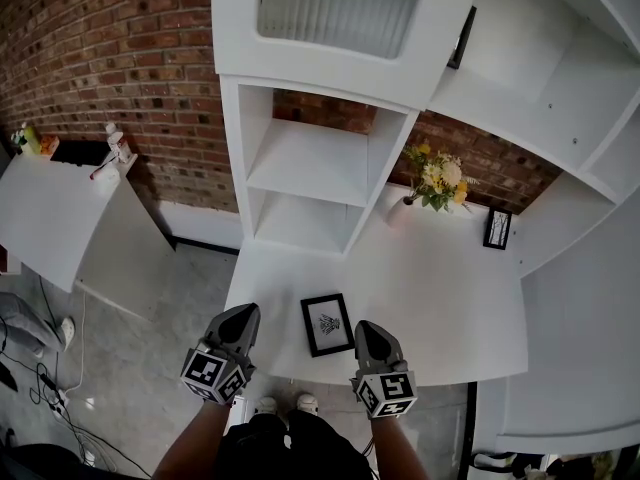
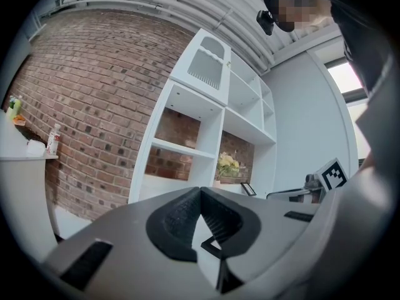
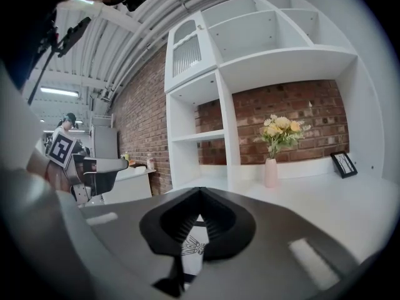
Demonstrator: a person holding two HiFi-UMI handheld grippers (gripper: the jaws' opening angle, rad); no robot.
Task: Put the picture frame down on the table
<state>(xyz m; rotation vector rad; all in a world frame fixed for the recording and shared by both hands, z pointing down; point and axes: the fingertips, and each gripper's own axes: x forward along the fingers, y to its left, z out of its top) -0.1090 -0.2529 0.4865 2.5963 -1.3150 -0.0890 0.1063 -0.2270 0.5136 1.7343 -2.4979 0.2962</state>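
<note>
A black picture frame with a white mat and a small dark drawing lies flat on the white table, near its front edge. My left gripper hovers just left of it and my right gripper just right of it; neither touches it. Both are shut, jaw tips together, with nothing held. In the left gripper view the jaws meet, and a corner of the frame shows through the gap below them. The right gripper view has the jaws closed over the frame's drawing.
A vase of yellow and white flowers and a second small black frame stand at the table's back by the brick wall. White shelving rises at the back left. A white side table with small items stands far left.
</note>
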